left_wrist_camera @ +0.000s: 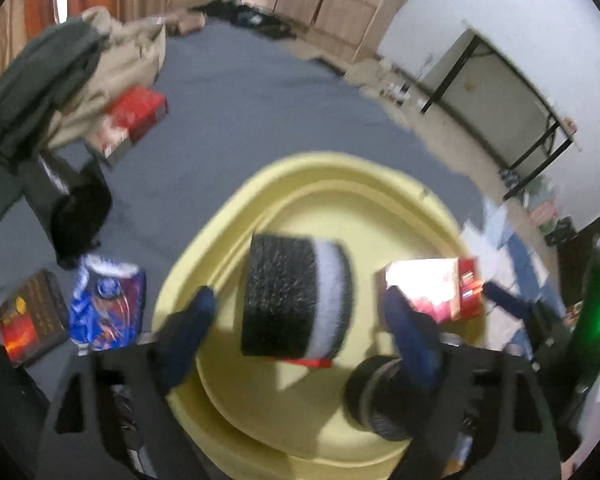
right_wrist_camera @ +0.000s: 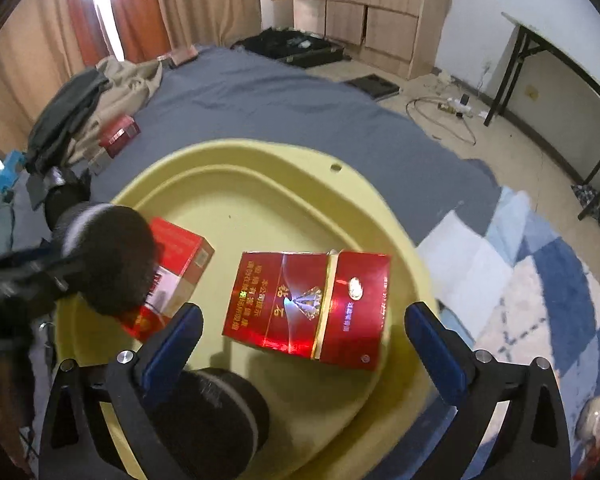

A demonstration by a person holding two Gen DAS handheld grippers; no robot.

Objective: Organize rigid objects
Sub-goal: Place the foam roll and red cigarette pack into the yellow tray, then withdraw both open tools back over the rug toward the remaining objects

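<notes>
Item: yellow basin (right_wrist_camera: 260,152), wide-rimmed, resting on a grey-blue bed cover (right_wrist_camera: 260,88). Contents, by the right wrist view: one red cigarette pack (right_wrist_camera: 306,304) lying flat near the middle of the basin floor, face up; a second red pack (right_wrist_camera: 180,256) to its left, partly hidden; one black cylindrical puck (right_wrist_camera: 220,416) with a pale band, lying at the near edge of the basin. Left hand-held gripper (left_wrist_camera: 296,312): fingers (left_wrist_camera: 188,328) spread wide, nothing clamped; a black-and-white cylindrical puck (left_wrist_camera: 296,300) sits in the gap between them, touching neither finger as far as the blurred left view shows, above the basin (left_wrist_camera: 340,168) floor. Whether it is resting or in the air cannot be told. In the right view the same puck (right_wrist_camera: 108,260) appears at the left, over the second red pack. Right hand-held gripper (right_wrist_camera: 304,328): blue-padded fingers (right_wrist_camera: 176,340) held apart, empty, straddling the flat red pack without touching it. Outside the basin, left view: a red box (left_wrist_camera: 138,114) beside heaped clothing (left_wrist_camera: 60,80), a blue-and-white packet (left_wrist_camera: 108,308) and a dark box (left_wrist_camera: 32,316) lying side by side on the bed cover, left of the basin.
</notes>
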